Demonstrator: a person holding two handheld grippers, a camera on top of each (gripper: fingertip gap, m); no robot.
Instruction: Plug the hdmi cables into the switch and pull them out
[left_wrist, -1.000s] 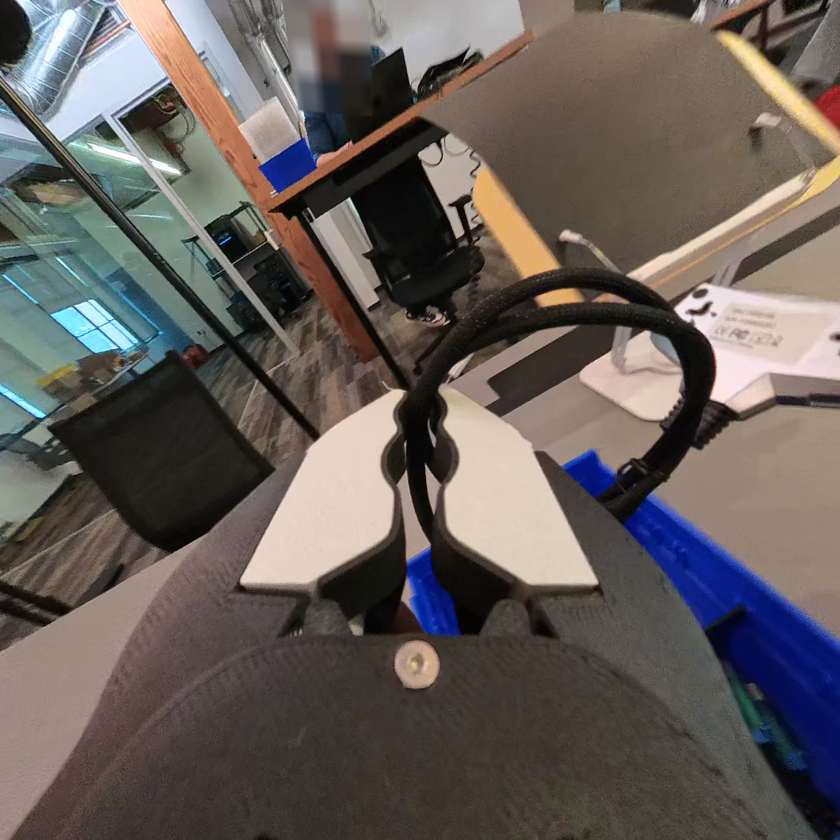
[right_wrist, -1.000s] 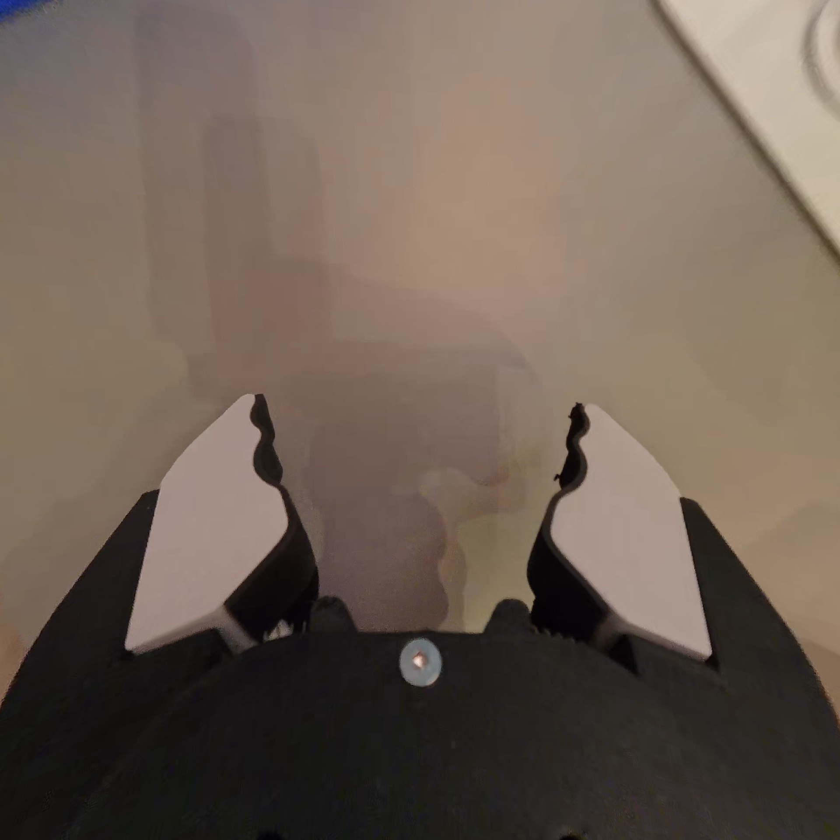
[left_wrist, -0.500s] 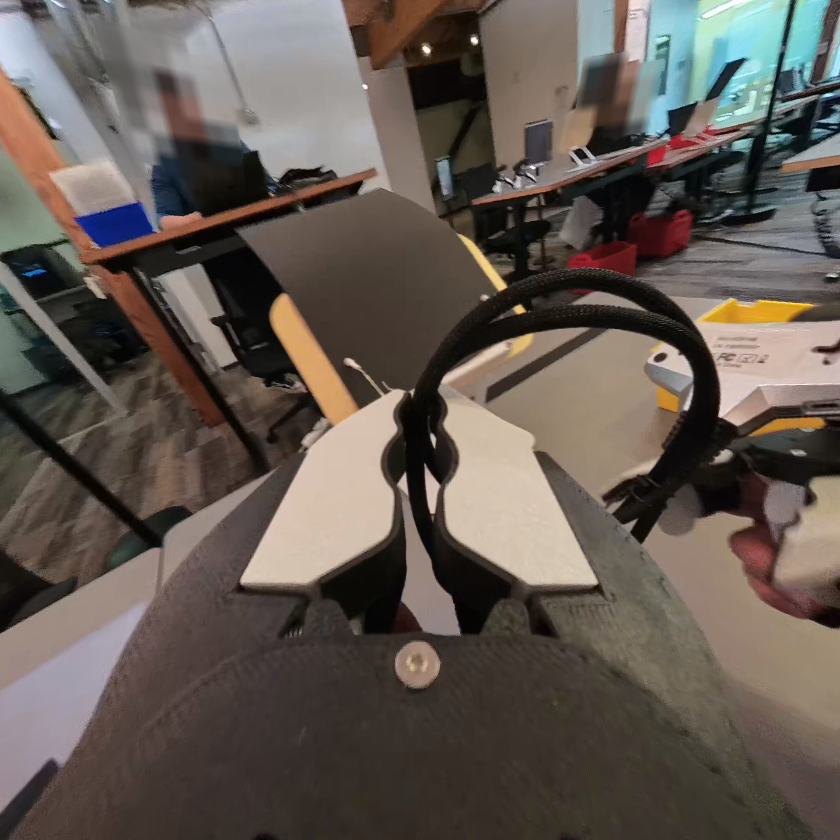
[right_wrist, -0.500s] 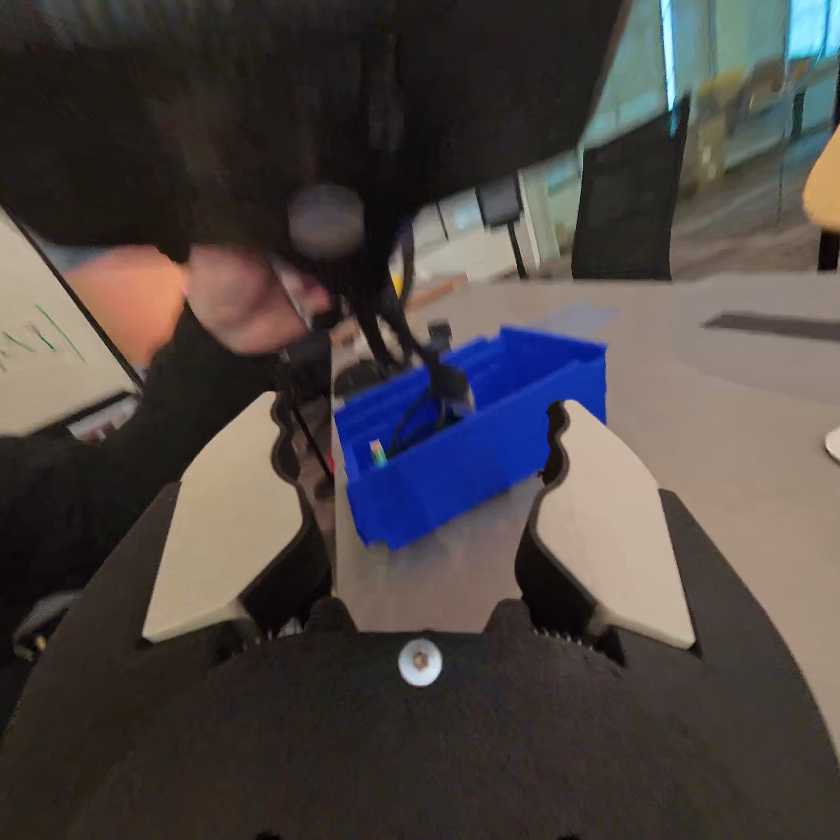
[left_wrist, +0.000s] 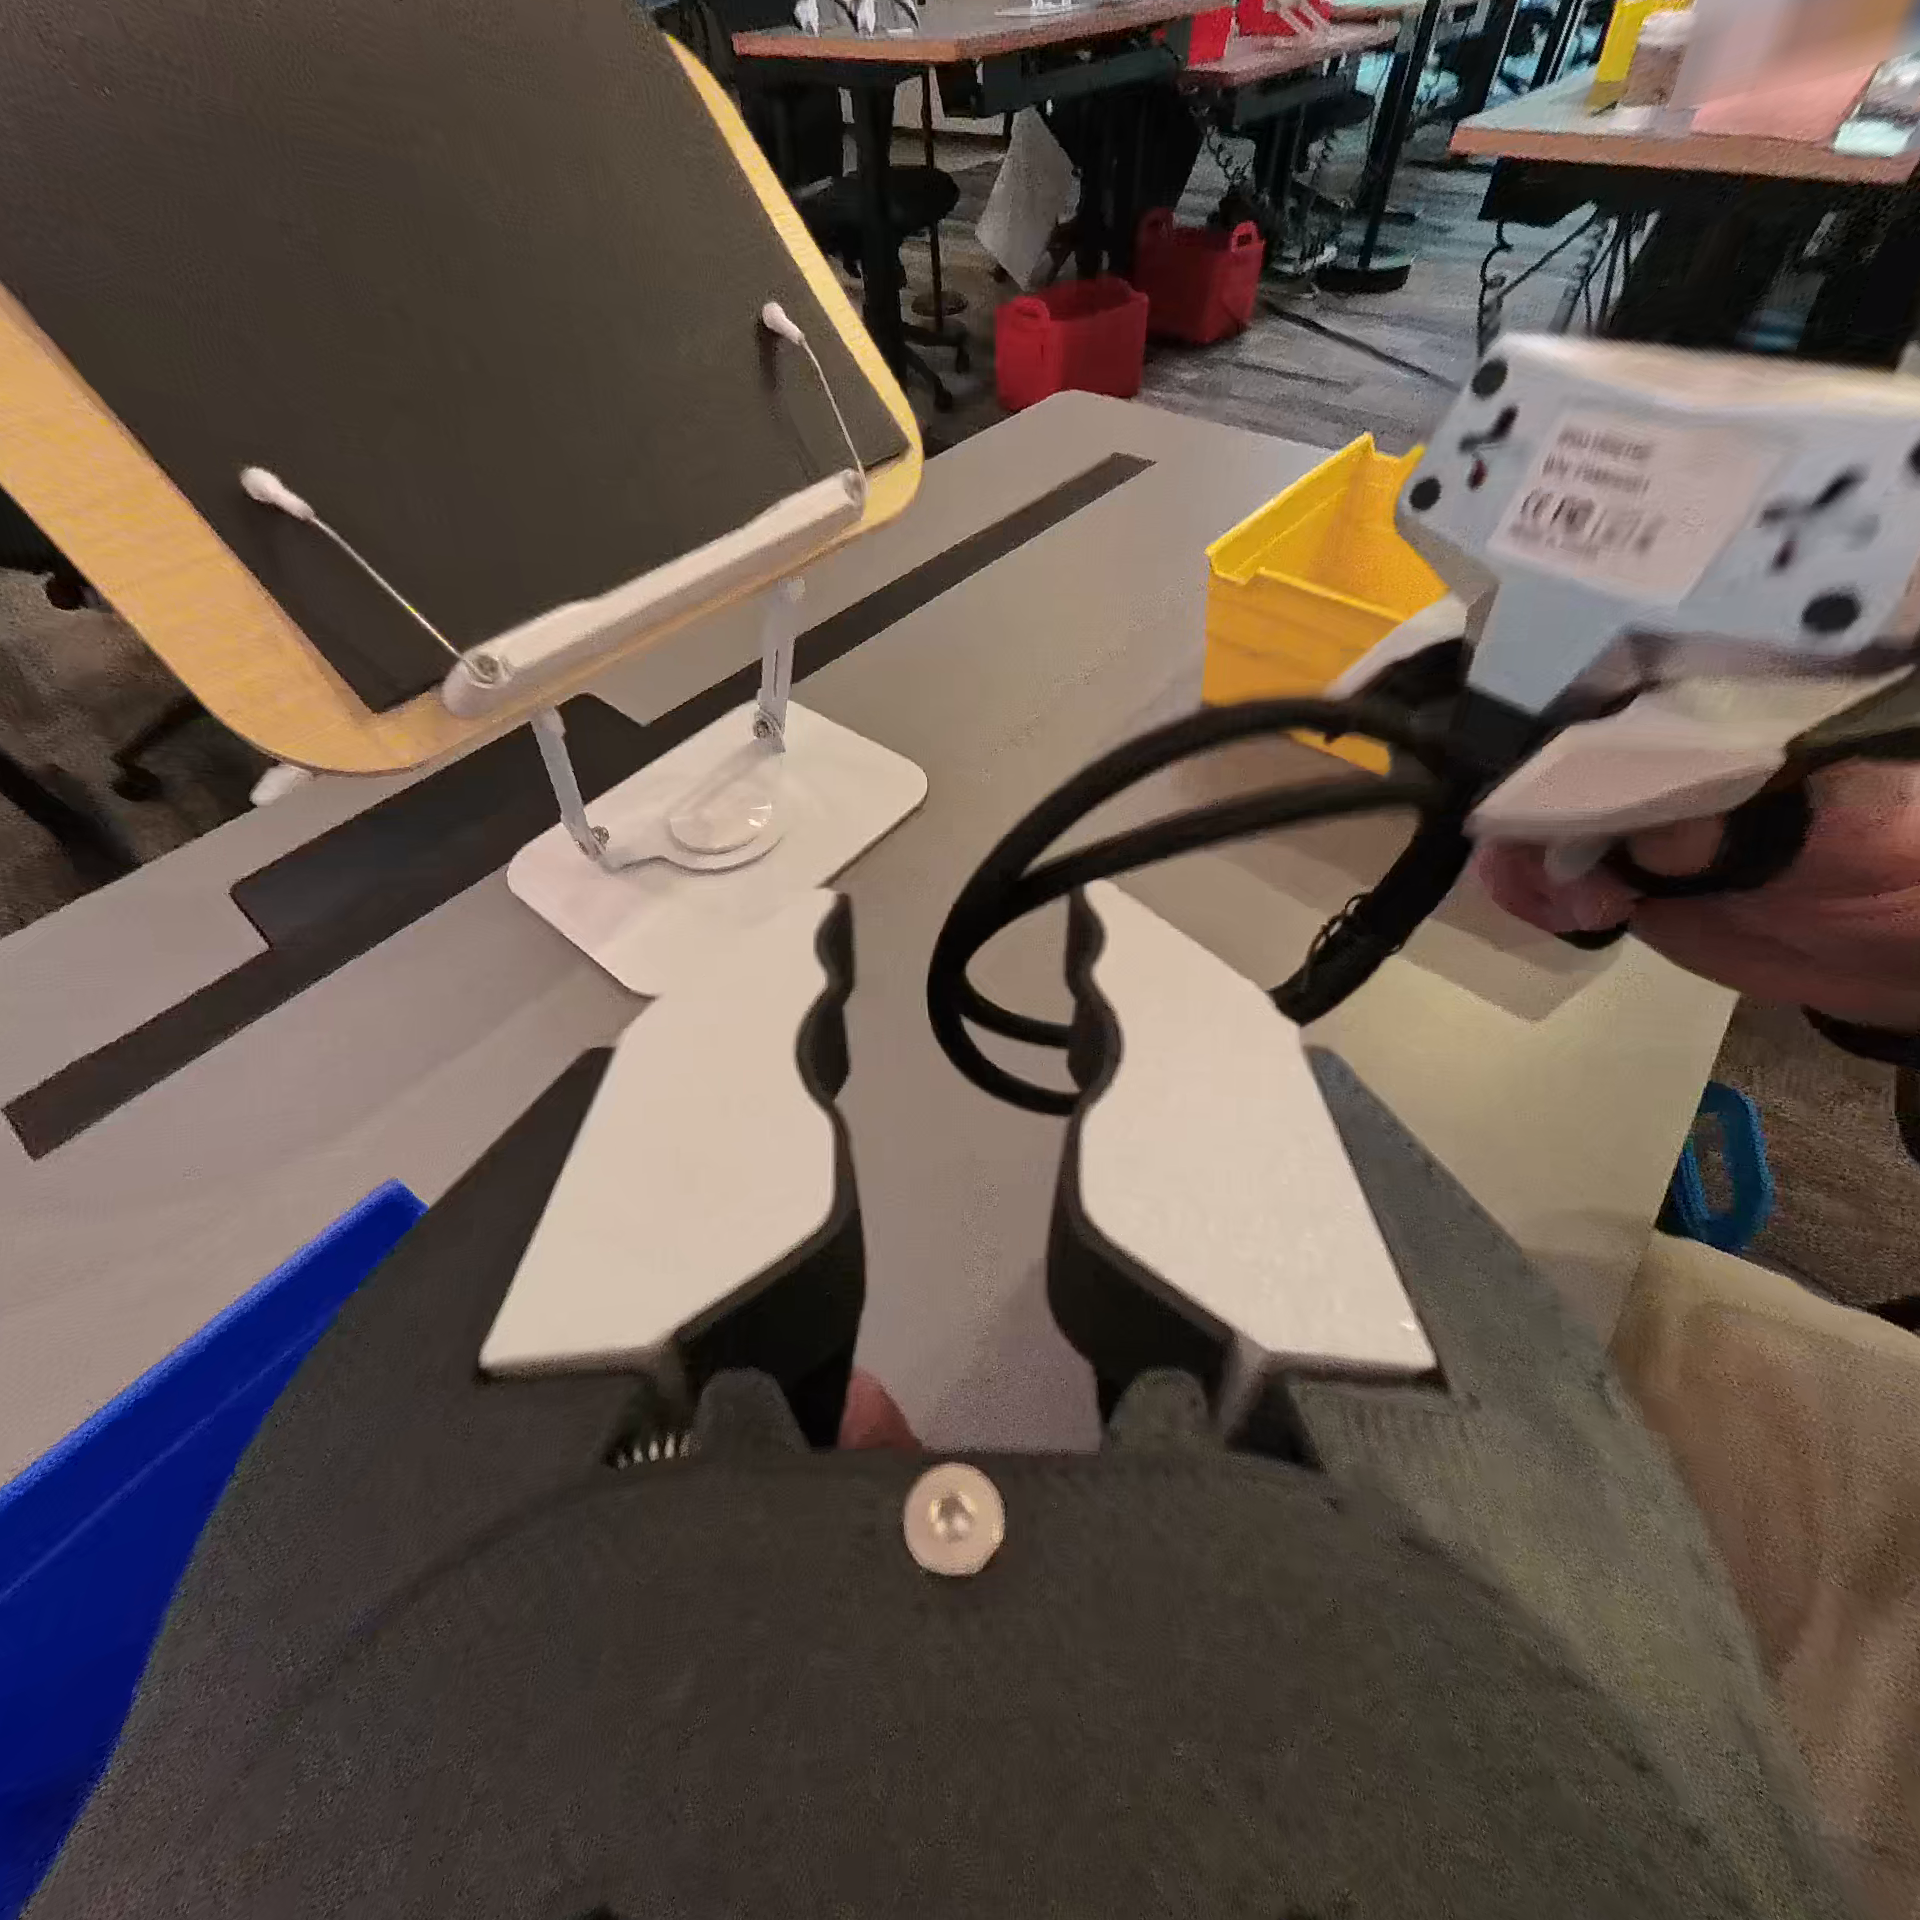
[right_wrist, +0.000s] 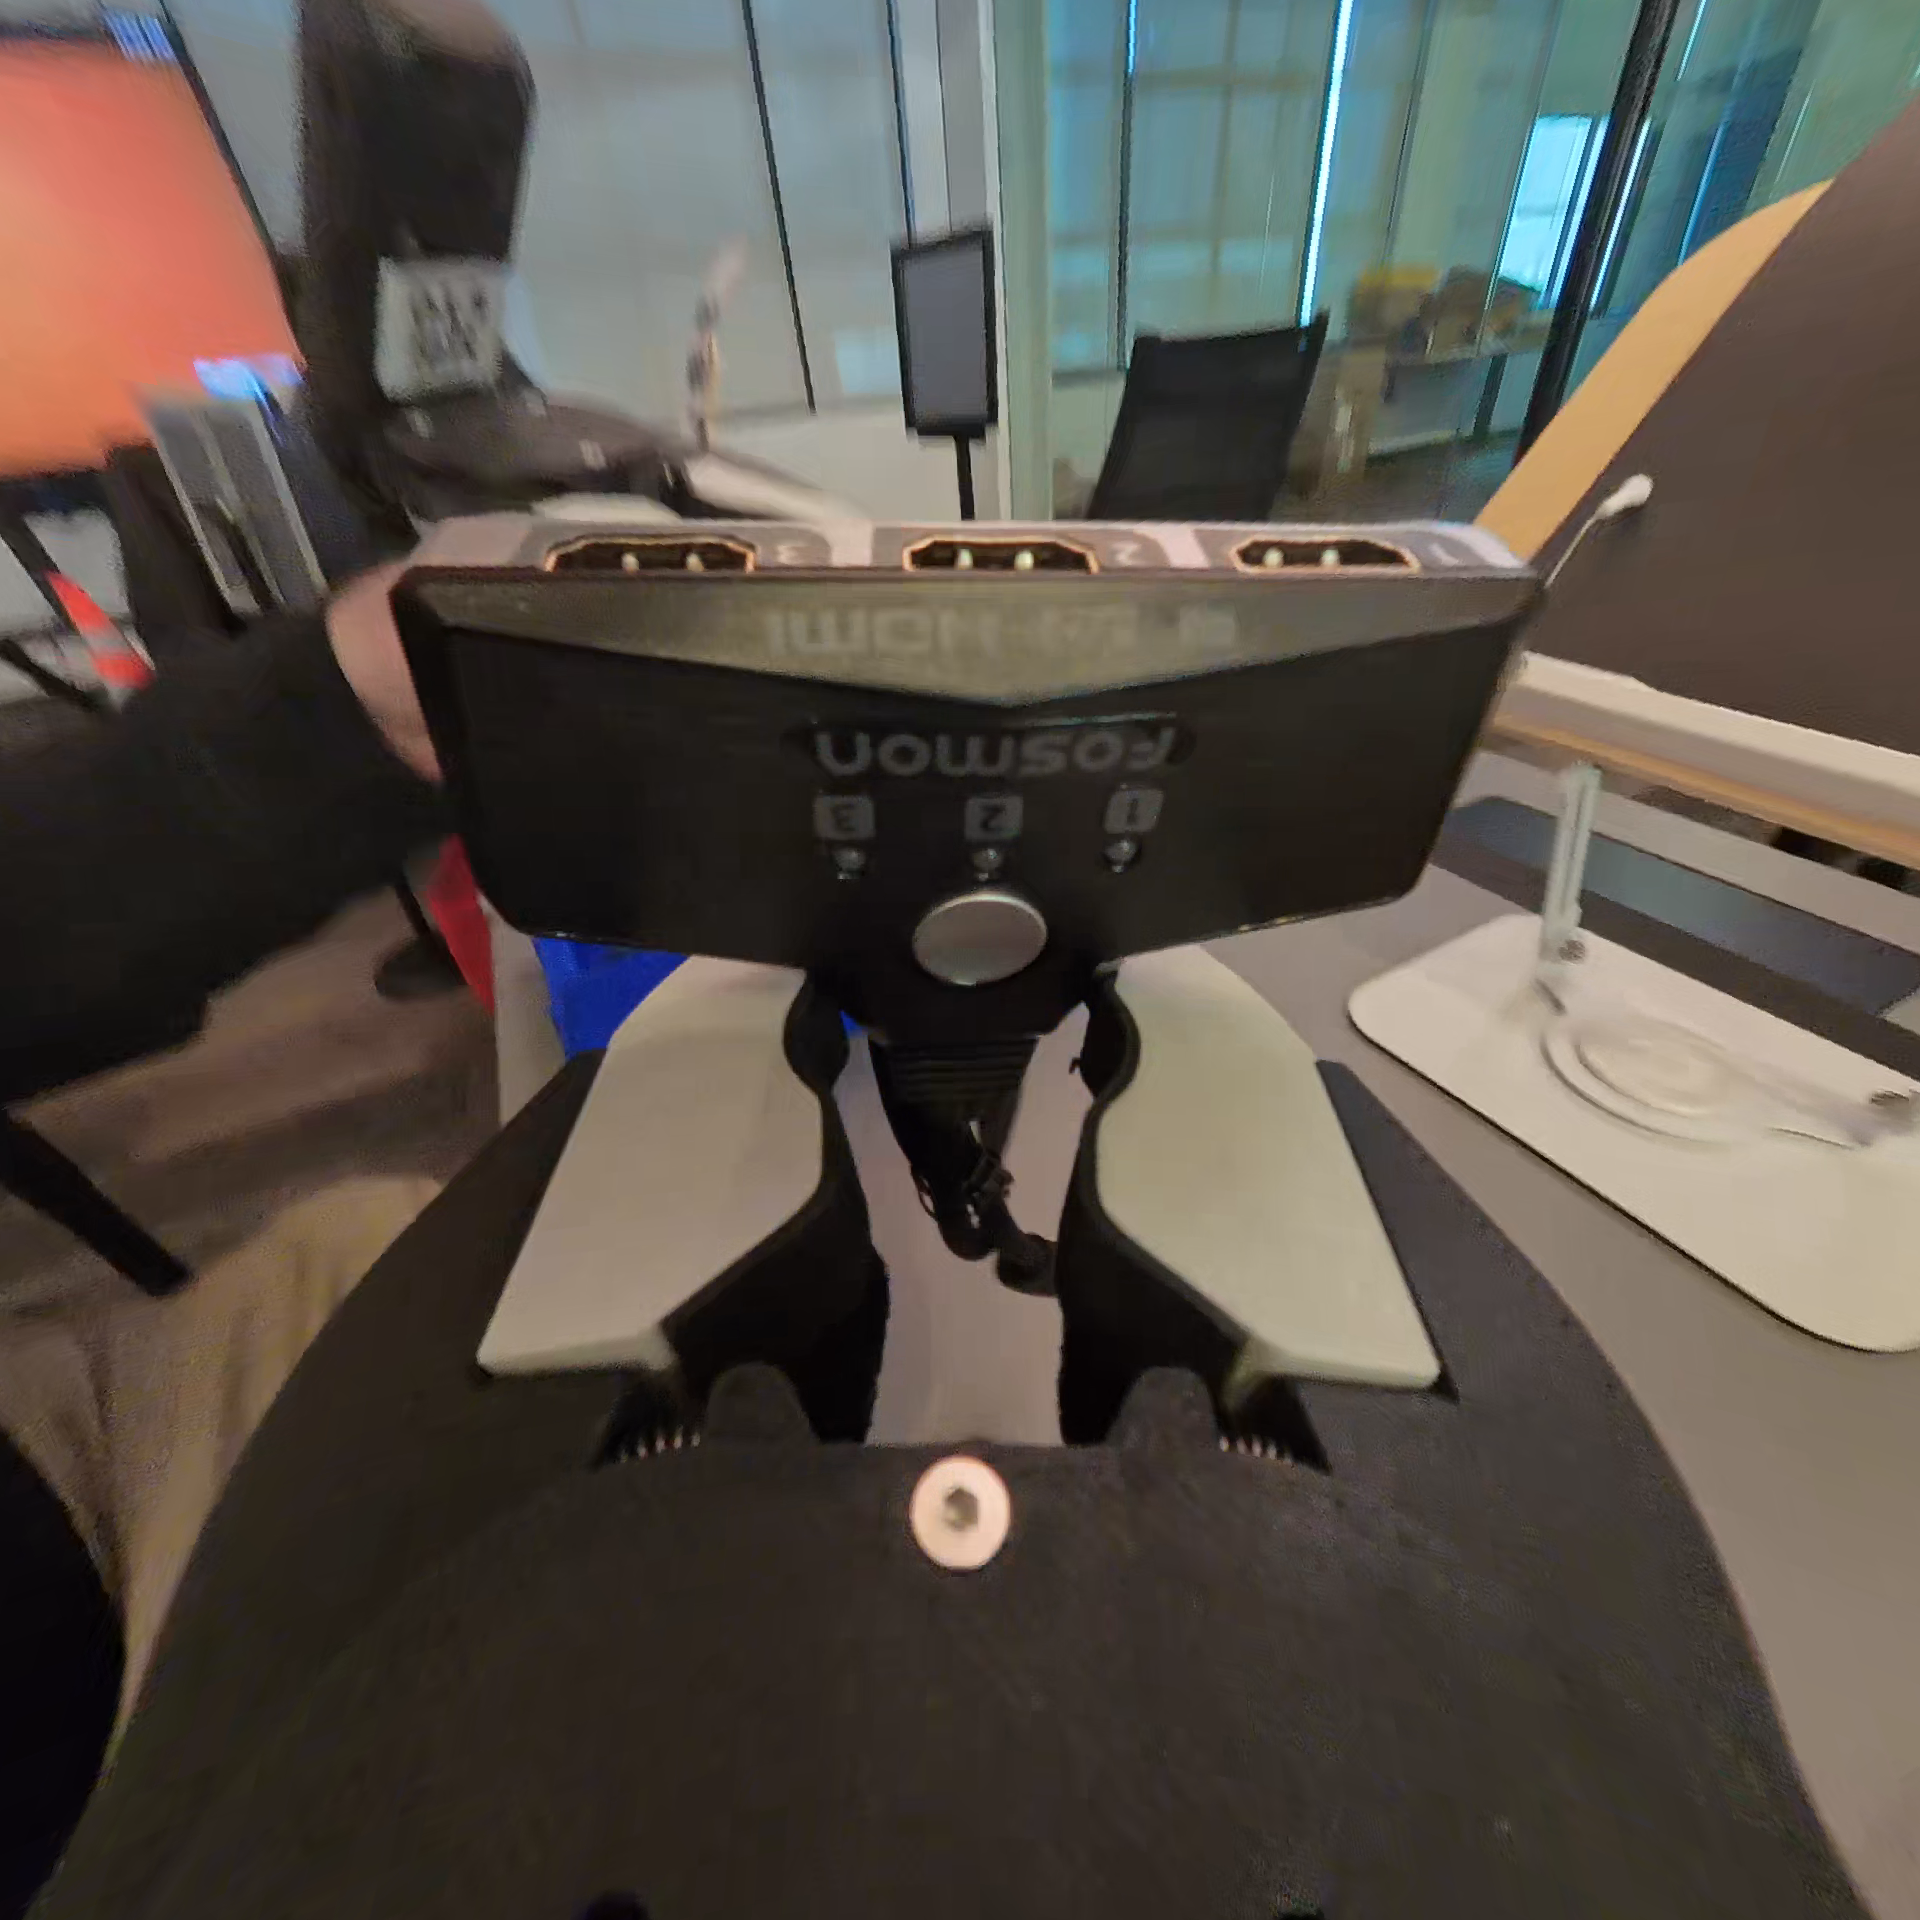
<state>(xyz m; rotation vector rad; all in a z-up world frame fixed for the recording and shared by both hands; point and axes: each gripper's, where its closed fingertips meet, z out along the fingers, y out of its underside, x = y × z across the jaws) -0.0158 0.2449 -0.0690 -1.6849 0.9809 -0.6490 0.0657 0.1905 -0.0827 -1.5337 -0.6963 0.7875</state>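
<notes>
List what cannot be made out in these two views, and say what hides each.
- Cable: in the left wrist view, its lower loop passes behind a finger of the open left gripper, so its far end is hidden.
- Right gripper: in the right wrist view, the switch covers its fingertips, hiding the exact contact.
- Blue bin: in the left wrist view, its contents are cut off by the edge.
- Hand: in the right wrist view, blurred and mostly behind the switch.

I count one black box-shaped switch (right_wrist: 956, 769) at centre frame, with three gold-rimmed ports (right_wrist: 995, 556) along its top edge, three small indicator lights (right_wrist: 985, 858) and one round silver button (right_wrist: 977, 938). Upper middle of the left view: two red bins (left_wrist: 1070, 338); right: one yellow bin (left_wrist: 1311, 592).
</notes>
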